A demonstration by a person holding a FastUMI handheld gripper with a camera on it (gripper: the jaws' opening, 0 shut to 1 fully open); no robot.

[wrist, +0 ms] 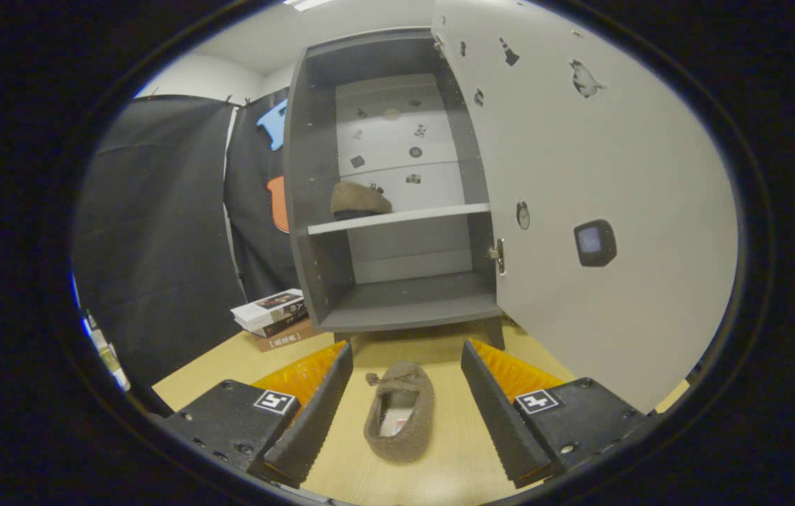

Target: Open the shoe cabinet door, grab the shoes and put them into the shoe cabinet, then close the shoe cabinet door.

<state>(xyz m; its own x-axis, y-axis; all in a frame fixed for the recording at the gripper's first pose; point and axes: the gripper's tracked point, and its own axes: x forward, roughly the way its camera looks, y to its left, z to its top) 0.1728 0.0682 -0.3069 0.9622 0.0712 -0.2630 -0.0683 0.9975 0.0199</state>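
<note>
A brown-grey felt shoe (399, 410) lies on the wooden table (228, 362), directly between my two fingers with gaps on both sides. My gripper (401, 404) is open around it and neither finger touches it. Beyond the fingers stands the grey shoe cabinet (386, 190), its white door (601, 211) swung wide open to the right. A second shoe of the same kind (359, 201) rests on the left part of the cabinet's white middle shelf (425, 215). The lower compartment (415, 302) holds nothing.
A small stack of books (274, 318) lies on the table left of the cabinet's base. Black cloth walls (158, 232) close off the left side. The open door has a dark square handle (595, 242) and stands close on the right of my fingers.
</note>
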